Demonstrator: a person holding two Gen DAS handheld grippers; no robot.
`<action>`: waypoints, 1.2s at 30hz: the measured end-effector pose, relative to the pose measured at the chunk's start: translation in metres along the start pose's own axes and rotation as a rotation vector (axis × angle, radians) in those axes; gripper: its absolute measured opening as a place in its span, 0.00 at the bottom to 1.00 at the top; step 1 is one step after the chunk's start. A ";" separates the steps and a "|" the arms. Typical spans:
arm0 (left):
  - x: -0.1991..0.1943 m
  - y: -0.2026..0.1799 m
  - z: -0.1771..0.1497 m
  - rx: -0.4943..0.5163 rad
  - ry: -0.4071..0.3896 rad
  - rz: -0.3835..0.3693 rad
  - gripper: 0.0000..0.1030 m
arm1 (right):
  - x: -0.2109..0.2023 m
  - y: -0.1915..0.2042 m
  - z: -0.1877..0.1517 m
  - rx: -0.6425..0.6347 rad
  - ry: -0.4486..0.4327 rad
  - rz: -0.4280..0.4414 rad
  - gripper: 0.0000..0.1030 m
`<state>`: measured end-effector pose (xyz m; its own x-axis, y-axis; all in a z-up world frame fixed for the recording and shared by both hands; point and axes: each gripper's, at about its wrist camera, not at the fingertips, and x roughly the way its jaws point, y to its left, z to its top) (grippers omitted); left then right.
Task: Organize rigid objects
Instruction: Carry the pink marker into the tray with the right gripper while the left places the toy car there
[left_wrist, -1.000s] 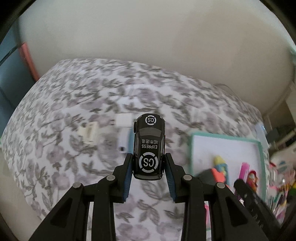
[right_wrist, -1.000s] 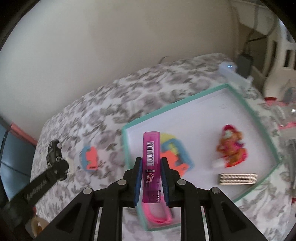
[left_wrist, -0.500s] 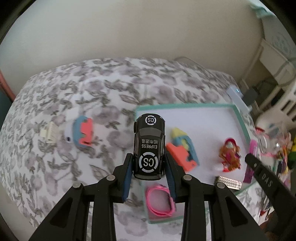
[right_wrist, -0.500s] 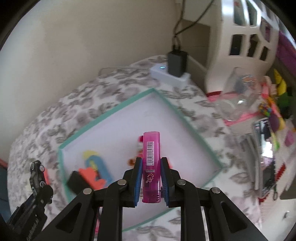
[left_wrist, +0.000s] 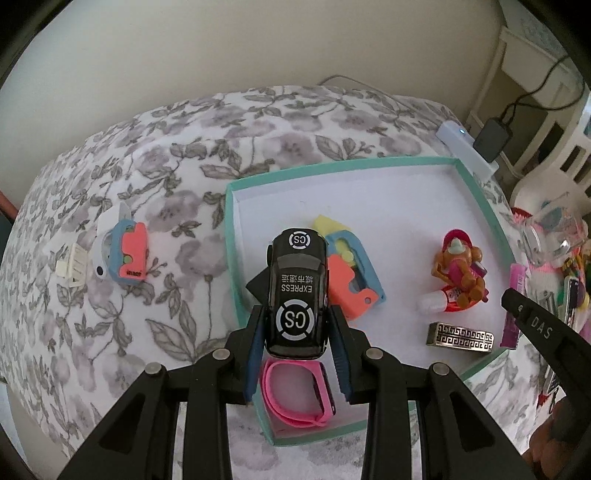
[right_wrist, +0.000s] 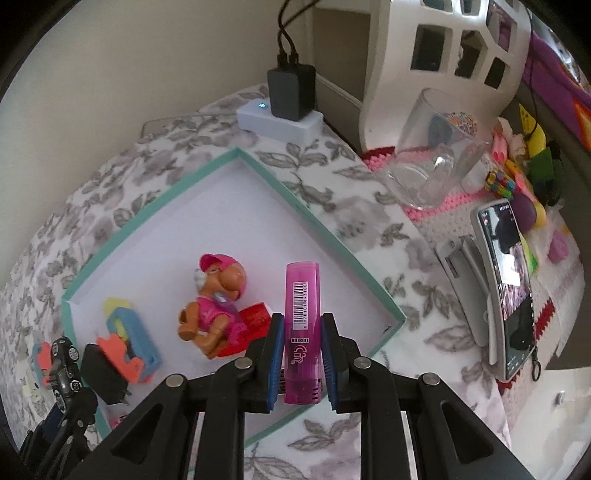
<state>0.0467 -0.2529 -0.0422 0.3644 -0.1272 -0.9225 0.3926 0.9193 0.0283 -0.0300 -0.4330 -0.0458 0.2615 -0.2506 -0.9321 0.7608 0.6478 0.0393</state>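
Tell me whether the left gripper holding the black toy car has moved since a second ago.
Yes. The left gripper, shut on the black toy car, has swung right: the teal-rimmed white tray, earlier off to its right, now lies directly beneath it.

left gripper (left_wrist: 295, 332), right gripper (right_wrist: 301, 354) now above tray (left_wrist: 480, 206)

1. A plain cream wall (left_wrist: 258, 40) stands behind the surface.
2. A grey floral cloth (left_wrist: 155, 177) covers it.
3. White cut-out furniture (right_wrist: 450, 48) stands to the right, in soft daylight.
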 end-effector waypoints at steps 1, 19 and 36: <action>0.000 -0.002 0.000 0.008 0.000 -0.001 0.34 | 0.002 -0.001 0.000 0.000 0.005 -0.004 0.20; 0.007 -0.012 -0.003 0.055 0.015 -0.012 0.34 | 0.007 0.002 -0.001 -0.010 0.023 -0.019 0.21; 0.000 0.007 0.004 -0.019 -0.017 0.020 0.73 | 0.001 0.011 -0.001 -0.038 -0.002 -0.023 0.55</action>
<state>0.0526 -0.2482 -0.0401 0.3866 -0.1152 -0.9150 0.3688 0.9287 0.0389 -0.0218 -0.4257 -0.0468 0.2456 -0.2675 -0.9317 0.7434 0.6689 0.0039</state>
